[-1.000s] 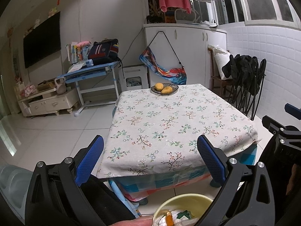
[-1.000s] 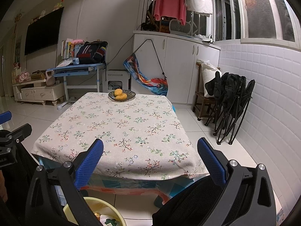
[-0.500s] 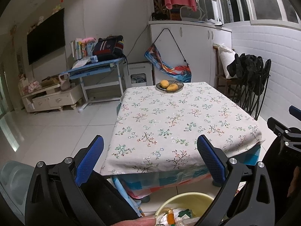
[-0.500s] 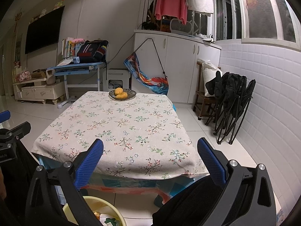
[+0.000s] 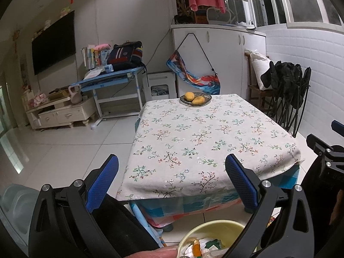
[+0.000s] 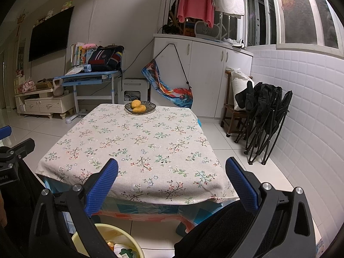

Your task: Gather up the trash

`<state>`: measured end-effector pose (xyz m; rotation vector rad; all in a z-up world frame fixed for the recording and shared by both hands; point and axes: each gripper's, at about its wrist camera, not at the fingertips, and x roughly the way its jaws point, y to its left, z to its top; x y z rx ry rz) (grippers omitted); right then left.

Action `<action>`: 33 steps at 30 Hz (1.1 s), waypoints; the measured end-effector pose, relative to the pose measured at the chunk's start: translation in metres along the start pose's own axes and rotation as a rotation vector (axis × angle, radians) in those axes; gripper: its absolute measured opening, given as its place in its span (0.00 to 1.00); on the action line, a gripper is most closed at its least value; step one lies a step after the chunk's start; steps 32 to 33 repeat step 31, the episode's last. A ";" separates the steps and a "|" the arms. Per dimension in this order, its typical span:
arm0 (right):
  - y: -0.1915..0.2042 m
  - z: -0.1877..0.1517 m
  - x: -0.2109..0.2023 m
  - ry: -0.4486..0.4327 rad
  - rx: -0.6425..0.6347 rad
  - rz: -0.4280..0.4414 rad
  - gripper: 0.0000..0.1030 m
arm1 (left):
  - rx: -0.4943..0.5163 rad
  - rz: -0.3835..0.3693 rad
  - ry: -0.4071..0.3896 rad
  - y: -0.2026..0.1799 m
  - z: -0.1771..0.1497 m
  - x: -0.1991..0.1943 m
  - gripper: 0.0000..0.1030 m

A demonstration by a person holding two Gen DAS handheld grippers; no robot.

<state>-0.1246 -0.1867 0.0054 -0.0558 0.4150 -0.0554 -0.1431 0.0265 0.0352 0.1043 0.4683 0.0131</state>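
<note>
Left wrist view: table (image 5: 206,133) bare of litter, bin (image 5: 215,238) holding trash — apparently done; both grippers (image 5: 172,185) (image 6: 172,185) wide, empty.

A lived-in home, a living and dining room. A counter (image 6: 133,142) under a flowered cloth carries a fruit bowl (image 6: 140,107) at centre frame. A wall television (image 6: 50,35) hangs upper left above a low cabinet (image 6: 43,104); laundry (image 6: 195,6) hangs at top centre; folding chairs (image 6: 264,116) lean against the tiled wall at right.
</note>
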 end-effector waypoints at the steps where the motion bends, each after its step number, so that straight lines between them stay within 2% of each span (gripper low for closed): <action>1: 0.000 0.000 0.000 0.000 0.000 0.000 0.93 | 0.000 -0.001 0.000 0.000 0.000 0.000 0.93; 13: 0.001 0.001 0.001 0.002 -0.001 0.001 0.93 | 0.002 0.007 -0.017 0.000 0.002 -0.003 0.93; 16: 0.001 0.002 0.001 0.002 -0.001 0.001 0.93 | 0.001 -0.008 -0.052 0.000 0.000 -0.008 0.93; 20: 0.001 0.002 0.002 0.002 -0.002 0.001 0.93 | 0.024 -0.013 -0.060 -0.004 -0.001 -0.010 0.93; 33: 0.001 0.002 0.002 0.003 -0.003 0.001 0.93 | 0.020 -0.029 -0.011 -0.003 -0.001 -0.001 0.93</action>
